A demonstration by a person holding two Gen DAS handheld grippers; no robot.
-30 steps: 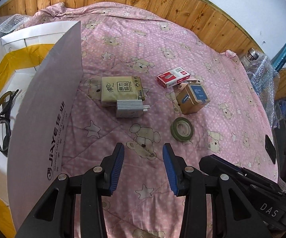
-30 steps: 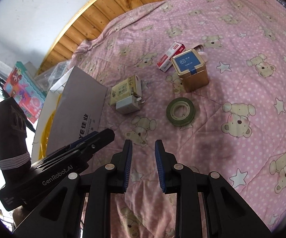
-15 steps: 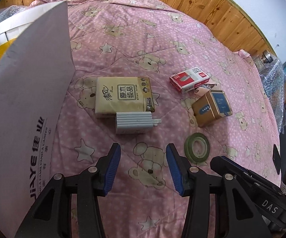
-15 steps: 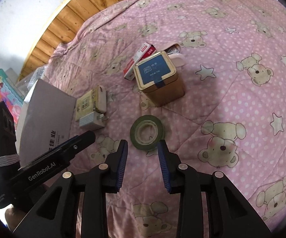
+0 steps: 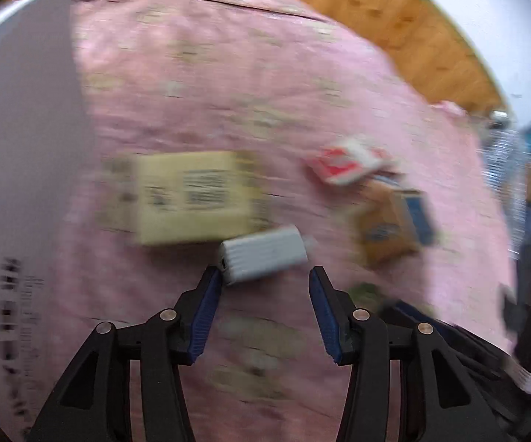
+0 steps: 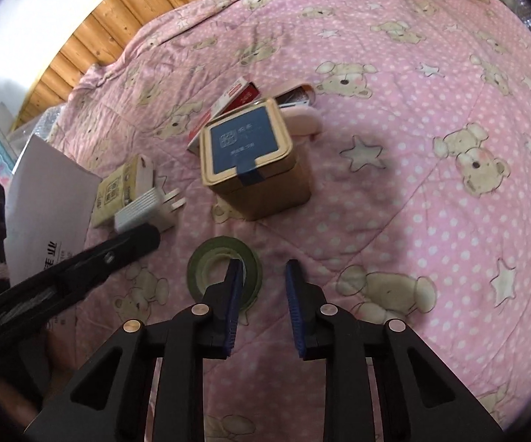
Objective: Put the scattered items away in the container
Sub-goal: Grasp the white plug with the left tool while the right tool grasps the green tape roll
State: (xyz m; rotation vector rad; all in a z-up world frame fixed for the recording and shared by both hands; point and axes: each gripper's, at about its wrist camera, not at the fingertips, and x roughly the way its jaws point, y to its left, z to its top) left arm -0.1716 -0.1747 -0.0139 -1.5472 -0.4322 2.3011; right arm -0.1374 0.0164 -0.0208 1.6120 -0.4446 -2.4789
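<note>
Moved: both grippers have dropped closer to the pink quilt (image 6: 412, 184) since half a second ago
Left gripper (image 5: 263, 283): fingers apart, empty, nosing up to the white charger (image 5: 263, 258) beside the tissue pack (image 5: 188, 199)
Right gripper (image 6: 260, 274): fingers apart, empty, left finger over the green tape roll (image 6: 210, 261)
Container: white box flap (image 6: 48, 199) at left, items not yet inside
Risk: a fingertip may shove the charger aside, or the flat roll may slip on soft bedding

Pink bear-print quilt (image 6: 394, 169), green tape (image 6: 212, 258)

A pink bear-print quilt (image 6: 412, 147) lies below wood panelling (image 6: 125, 11)
</note>
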